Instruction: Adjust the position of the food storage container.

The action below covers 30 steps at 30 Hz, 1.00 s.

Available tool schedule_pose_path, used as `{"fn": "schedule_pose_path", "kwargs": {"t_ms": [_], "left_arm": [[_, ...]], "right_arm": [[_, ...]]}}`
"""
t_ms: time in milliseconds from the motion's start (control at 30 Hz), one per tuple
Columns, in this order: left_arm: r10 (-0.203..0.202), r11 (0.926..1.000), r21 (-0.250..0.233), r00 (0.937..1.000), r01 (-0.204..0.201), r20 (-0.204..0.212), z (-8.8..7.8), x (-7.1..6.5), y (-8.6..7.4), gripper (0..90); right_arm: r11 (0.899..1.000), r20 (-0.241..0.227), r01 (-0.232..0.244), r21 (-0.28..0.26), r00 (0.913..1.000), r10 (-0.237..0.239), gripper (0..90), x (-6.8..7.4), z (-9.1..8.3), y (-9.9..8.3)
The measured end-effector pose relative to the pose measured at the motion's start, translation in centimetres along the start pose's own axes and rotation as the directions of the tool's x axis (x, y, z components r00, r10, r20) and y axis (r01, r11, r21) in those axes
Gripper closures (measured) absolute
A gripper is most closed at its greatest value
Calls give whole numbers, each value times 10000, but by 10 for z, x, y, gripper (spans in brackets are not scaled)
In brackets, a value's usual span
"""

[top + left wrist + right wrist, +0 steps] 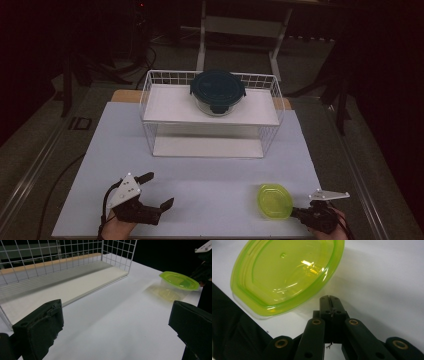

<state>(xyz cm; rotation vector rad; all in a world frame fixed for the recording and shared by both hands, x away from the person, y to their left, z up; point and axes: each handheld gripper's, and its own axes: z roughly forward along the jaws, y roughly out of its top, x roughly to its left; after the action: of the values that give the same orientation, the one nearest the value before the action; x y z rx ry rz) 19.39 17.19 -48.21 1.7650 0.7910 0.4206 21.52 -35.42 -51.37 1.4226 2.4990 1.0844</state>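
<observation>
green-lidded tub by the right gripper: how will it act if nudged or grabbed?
The green-lidded tub looks like thin clear plastic and empty, so probably light and likely to slide on the smooth white table. Its glossy lid may slip in the jaws. Low and wide, it seems unlikely to tip.

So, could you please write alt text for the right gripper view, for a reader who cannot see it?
The right gripper, its black jaws shut together with nothing between them, points at the rim of a clear container with a lime-green lid. The container sits on a white table.
</observation>
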Motion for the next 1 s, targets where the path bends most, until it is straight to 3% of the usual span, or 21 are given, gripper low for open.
{"fn": "schedule_pose_path", "kwargs": {"t_ms": [367,600,1000], "left_arm": [[3,10000,-2,10000,-3,-30,-1,1,0,0],[29,10000,-26,10000,-29,-43,-2,1,0,0],[27,10000,31,10000,-26,-50,0,2,0,0]], "right_arm": [[9951,-604,886,429,9945,-859,900,23,31,26],[9931,-544,1038,555,9934,-1008,900,26,36,31],[9883,-941,1394,623,9866,-1332,900,40,45,38]]}}
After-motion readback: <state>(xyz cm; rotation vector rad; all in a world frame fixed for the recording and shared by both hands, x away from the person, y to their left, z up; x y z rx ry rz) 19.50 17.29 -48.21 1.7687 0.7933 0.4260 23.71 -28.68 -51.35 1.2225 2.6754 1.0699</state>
